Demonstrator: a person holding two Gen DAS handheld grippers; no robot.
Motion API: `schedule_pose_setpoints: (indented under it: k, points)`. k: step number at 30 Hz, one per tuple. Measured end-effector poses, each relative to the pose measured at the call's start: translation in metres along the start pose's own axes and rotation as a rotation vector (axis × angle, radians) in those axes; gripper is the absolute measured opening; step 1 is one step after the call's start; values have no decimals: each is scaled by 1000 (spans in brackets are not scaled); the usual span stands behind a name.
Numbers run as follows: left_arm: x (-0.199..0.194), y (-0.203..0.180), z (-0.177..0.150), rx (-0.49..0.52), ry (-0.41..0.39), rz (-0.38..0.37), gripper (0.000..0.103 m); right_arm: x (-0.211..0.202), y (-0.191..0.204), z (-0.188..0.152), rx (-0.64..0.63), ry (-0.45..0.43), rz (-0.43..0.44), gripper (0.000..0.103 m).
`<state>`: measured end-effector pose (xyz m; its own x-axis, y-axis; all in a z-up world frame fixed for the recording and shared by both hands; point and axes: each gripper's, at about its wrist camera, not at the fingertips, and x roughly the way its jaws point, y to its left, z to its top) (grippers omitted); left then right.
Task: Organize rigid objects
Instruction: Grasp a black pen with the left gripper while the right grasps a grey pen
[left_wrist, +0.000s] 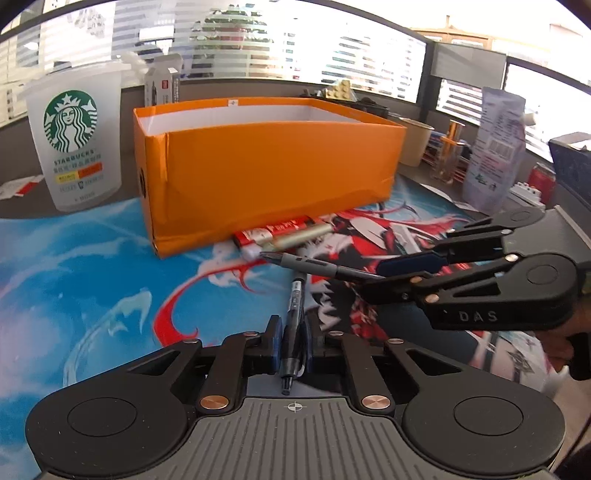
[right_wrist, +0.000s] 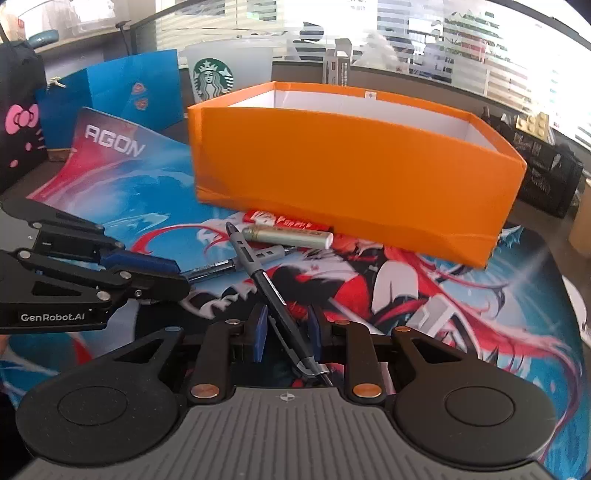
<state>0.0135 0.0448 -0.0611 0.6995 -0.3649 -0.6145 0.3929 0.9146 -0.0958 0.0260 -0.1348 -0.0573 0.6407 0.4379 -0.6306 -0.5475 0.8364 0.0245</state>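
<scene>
An open orange box (left_wrist: 273, 162) (right_wrist: 351, 173) stands on a printed desk mat. Against its front wall lie a red-and-white tube (left_wrist: 273, 230) (right_wrist: 284, 221) and a gold tube (left_wrist: 301, 236) (right_wrist: 288, 236). My left gripper (left_wrist: 291, 343) (right_wrist: 173, 275) is shut on a black pen (left_wrist: 293, 325) (right_wrist: 214, 266) that points toward the box. My right gripper (right_wrist: 286, 332) (left_wrist: 373, 275) is shut on a grey-grip black pen (right_wrist: 269, 284) (left_wrist: 314, 266), held slanted with its tip near the gold tube. The two pens cross just in front of the box.
A Starbucks cup (left_wrist: 74, 136) (right_wrist: 225, 74) stands left of the box. A blue paper bag (right_wrist: 122, 96) and a black Hello Kitty bag (right_wrist: 20, 114) stand at the left. A clear printed pouch (left_wrist: 495, 147), a paper cup (left_wrist: 415, 140) and a red can (left_wrist: 541, 182) crowd the right.
</scene>
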Motion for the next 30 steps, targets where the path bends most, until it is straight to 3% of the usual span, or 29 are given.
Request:
schedule_pose_setpoints:
  k: [6, 9, 14, 22, 30]
  points:
    - [-3, -5, -2, 5, 3, 1, 10, 8, 3, 3, -45, -32, 69, 31]
    - [-2, -6, -3, -2, 4, 2, 10, 10, 6, 5, -68, -26, 65, 32]
    - [-1, -8, -4, -13, -7, 19, 9, 5, 5, 2, -1, -33, 1, 9]
    - [-17, -13, -1, -38, -32, 6, 8, -18, -23, -8, 159, -62, 2, 9]
    - [-36, -22, 5, -24, -82, 12, 8, -28, -23, -7, 168, -89, -7, 9]
